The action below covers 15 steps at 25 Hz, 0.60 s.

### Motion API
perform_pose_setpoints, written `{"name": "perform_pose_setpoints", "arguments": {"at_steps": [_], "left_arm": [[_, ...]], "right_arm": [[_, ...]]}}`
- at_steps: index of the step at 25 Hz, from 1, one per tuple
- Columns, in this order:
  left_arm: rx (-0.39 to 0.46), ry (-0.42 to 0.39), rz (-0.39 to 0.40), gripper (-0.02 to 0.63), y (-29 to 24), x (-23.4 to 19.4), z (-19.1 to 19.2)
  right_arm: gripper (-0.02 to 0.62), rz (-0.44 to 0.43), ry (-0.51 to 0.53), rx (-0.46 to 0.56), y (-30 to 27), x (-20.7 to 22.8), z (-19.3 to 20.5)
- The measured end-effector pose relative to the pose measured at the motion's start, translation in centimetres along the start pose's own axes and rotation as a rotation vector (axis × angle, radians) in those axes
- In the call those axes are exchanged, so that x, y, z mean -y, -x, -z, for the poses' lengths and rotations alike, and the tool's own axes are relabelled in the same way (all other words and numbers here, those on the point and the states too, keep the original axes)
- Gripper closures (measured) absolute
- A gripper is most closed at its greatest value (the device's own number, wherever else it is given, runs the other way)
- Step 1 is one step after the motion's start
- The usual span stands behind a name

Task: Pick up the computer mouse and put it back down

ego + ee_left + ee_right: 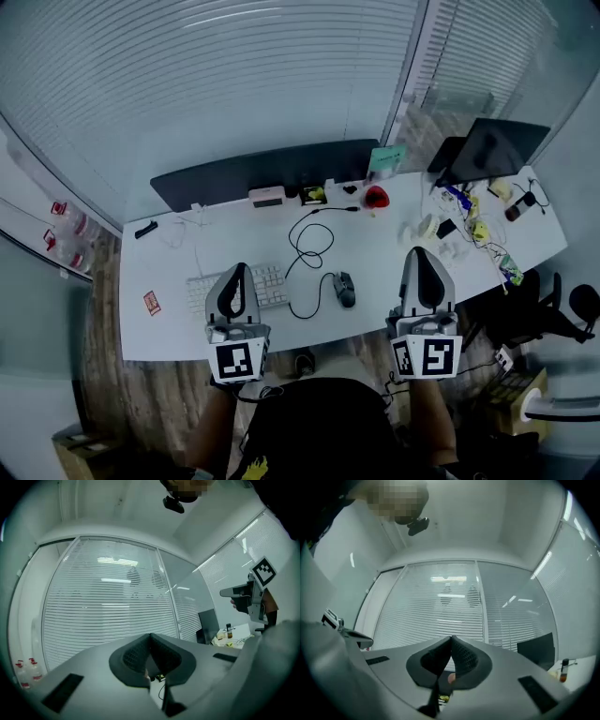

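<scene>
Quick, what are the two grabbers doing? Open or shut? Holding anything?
Left gripper: shut, holding nothing.
Right gripper: shut, holding nothing.

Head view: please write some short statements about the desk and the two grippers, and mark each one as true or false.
1. The mouse lies on the desk, in no gripper. True.
2. The keyboard is to the right of the mouse. False: it is to its left.
3. The left gripper and the right gripper are both shut and empty. True.
4. The mouse has no cable. False: a black cable runs from it.
</scene>
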<state>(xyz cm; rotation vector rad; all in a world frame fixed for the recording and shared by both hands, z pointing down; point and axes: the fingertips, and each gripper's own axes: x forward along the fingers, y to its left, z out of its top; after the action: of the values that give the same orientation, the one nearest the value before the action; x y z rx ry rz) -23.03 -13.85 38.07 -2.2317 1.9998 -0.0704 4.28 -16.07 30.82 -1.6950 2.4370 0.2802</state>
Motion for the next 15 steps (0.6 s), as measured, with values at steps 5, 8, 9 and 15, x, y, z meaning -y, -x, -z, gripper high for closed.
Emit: {"name": "perform_pose_setpoints", "arguments": {"at_steps": [5, 8, 9, 15], "left_arm": [[-0.016, 0.047, -0.018, 0.592, 1.3, -0.6, 0.8], [-0.003, 0.09, -0.026, 0.592, 2.9, -1.1, 0.9], [-0.004, 0.081, -0.022, 0.592, 3.3, -1.3, 1.1], [-0.004, 0.156, -0.056, 0.592, 4.6, -1.6, 2.0]], "right_arm": [[0.583, -0.003, -0.033, -0.065, 0.9, -0.1, 1.3], [0.583, -0.046, -0.036, -0.121, 1.3, -1.3, 1.4], [0.583, -0.064, -0.018, -0.131, 1.3, -2.0, 1.4], [0.583, -0.146, -0.023, -0.223, 1.9, -5.6, 4.3]]}}
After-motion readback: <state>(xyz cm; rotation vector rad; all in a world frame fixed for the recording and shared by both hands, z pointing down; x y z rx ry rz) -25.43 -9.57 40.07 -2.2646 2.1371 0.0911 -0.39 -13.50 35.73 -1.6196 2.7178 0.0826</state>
